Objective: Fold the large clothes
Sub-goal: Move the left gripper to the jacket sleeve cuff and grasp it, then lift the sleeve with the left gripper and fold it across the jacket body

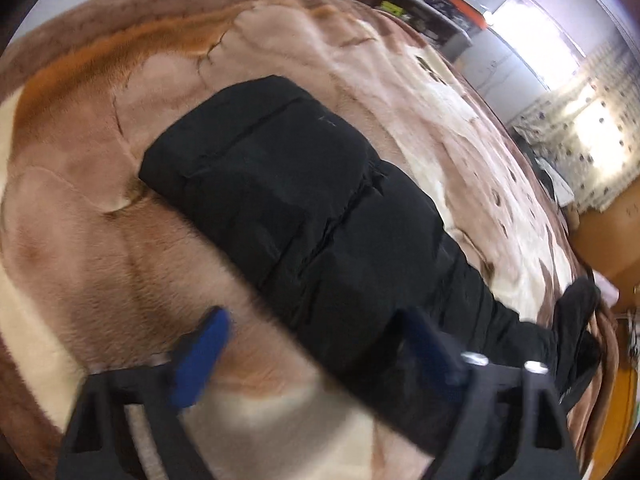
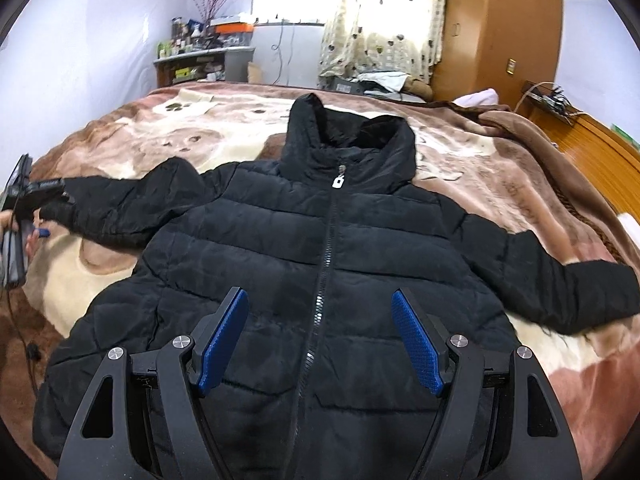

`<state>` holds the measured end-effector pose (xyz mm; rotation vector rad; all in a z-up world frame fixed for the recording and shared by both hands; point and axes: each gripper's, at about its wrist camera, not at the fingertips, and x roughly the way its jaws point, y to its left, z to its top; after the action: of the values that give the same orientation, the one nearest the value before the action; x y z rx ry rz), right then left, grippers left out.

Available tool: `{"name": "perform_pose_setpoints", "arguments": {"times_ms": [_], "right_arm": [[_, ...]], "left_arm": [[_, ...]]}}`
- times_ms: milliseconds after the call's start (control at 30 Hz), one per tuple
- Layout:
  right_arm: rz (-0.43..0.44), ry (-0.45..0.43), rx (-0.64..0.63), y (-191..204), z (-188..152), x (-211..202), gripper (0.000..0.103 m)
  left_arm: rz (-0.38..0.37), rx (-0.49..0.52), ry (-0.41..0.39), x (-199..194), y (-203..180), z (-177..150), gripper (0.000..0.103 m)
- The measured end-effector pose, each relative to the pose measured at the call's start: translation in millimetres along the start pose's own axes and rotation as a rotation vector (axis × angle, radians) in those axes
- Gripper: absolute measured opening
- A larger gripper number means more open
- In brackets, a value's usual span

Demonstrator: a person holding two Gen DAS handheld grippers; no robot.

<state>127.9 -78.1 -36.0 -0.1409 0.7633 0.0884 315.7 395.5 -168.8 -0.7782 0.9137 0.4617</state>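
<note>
A black quilted puffer jacket, stitched in horizontal bands, has a black zip with a silver-white zipper pull. It lies on a plush blanket patterned in brown, tan, pinkish beige and cream, with an orange-brown streak in the left wrist view. Both the right gripper and the left gripper have black frames with bright blue textured pads. The curtain is cream with dark heart-shaped spots. The wardrobe is orange-brown, and the walls pale lavender.

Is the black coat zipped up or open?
Zipped up. On the black puffer jacket the zipper runs closed up the front, and its silver pull sits at the collar.
</note>
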Motion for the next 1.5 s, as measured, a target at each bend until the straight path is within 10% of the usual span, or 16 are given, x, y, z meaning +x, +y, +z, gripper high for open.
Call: {"name": "perform_pose_setpoints", "arguments": {"times_ms": [200, 300, 900, 1500], "right_arm": [[0.01, 0.026, 0.013, -1.8, 0.3, 11.6, 0.074], [0.018, 0.017, 0.033, -7.0, 2.8, 11.0, 0.074], [-0.012, -0.081, 0.182, -73.6, 11.1, -19.4, 0.074], [-0.087, -0.043, 0.34, -154.6, -25.7, -14.6, 0.074]], "left_arm": [[0.032, 0.103, -0.056, -8.9, -30.1, -2.7, 0.02], [0.031, 0.178, -0.108, -28.2, -49.4, -7.0, 0.013], [-0.306, 0.792, -0.217, -148.9, -269.8, -124.9, 0.012], [-0.201, 1.111, 0.024, -49.6, -368.6, -294.5, 0.013]]}}
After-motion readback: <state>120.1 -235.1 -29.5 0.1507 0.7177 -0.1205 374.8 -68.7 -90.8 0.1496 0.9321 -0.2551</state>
